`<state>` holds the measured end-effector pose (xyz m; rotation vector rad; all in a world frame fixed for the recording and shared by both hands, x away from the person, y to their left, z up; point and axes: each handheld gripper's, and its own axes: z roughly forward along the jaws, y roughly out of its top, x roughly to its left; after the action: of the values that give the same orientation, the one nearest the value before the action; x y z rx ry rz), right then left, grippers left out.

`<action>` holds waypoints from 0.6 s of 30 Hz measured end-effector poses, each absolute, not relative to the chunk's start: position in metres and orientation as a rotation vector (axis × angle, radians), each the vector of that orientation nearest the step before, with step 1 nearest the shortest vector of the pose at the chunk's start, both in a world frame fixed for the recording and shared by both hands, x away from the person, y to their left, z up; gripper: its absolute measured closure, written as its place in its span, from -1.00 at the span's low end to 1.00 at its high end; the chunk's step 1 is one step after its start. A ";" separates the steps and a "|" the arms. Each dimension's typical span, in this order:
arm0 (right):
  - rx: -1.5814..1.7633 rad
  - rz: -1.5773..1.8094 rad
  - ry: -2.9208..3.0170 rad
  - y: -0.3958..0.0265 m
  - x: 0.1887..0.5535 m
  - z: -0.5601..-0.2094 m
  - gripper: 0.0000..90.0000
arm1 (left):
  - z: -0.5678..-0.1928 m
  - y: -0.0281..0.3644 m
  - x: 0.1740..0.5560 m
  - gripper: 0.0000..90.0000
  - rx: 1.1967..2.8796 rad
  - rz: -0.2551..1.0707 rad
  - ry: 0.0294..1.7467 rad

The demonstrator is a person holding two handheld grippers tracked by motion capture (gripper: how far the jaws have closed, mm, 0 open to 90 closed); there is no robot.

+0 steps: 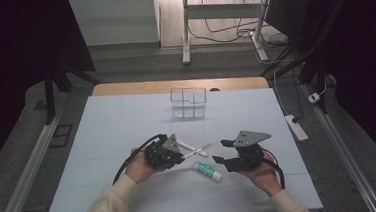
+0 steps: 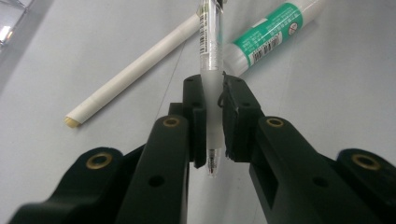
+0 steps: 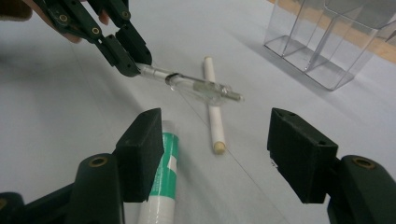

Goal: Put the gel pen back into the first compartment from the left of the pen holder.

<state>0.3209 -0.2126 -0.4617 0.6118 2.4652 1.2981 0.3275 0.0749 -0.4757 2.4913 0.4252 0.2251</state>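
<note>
We see a clear pen (image 2: 208, 60) clamped near its tip end between the jaws of the left gripper (image 2: 214, 112), which have closed tight on its frosted grip. In the right gripper view the pen (image 3: 196, 84) is lifted clear of the desk (image 3: 56, 121), sticking out roughly level from the left gripper (image 3: 133, 63), with its far end pointing toward the right gripper. From the high view, the pen (image 1: 197, 149) hangs between the two hands, just above the middle of the desk's near half.

Beneath it lies a white stick (image 3: 214, 112), perhaps a rolled paper tube, flat on the desk. A green-and-white glue stick (image 1: 208, 170) lies just beside it, closer to the person. In the right gripper view the glue stick (image 3: 163, 177) sits right by the right gripper's left jaw.

The right gripper (image 3: 215, 154) has its jaws standing wide apart, holding nothing, and faces the pen. Farther back on the desk stands a clear organizer (image 1: 189, 103) with several compartments, well apart from both hands.

We judge the step in hand to be carrying the picked-up pen, likely toward the organizer or into the other gripper. The next move would call for keeping the pen gripped firmly and swinging it upright over a compartment, or steadying its free end with the open right jaws.
</note>
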 end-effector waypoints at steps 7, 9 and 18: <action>0.582 1.252 2.504 -0.201 0.322 -0.458 -0.16 | -0.478 0.067 0.326 0.78 2.511 0.225 0.411; 0.560 1.240 2.517 -0.197 0.322 -0.457 -0.16 | -0.478 0.065 0.326 0.78 2.514 0.223 0.405; 0.499 1.194 2.541 -0.182 0.323 -0.454 -0.16 | -0.476 0.060 0.325 0.78 2.512 0.219 0.388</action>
<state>0.3231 -0.1816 -0.4544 0.4986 2.5413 1.1938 0.3248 0.0602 -0.4762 2.5116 0.3876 0.2185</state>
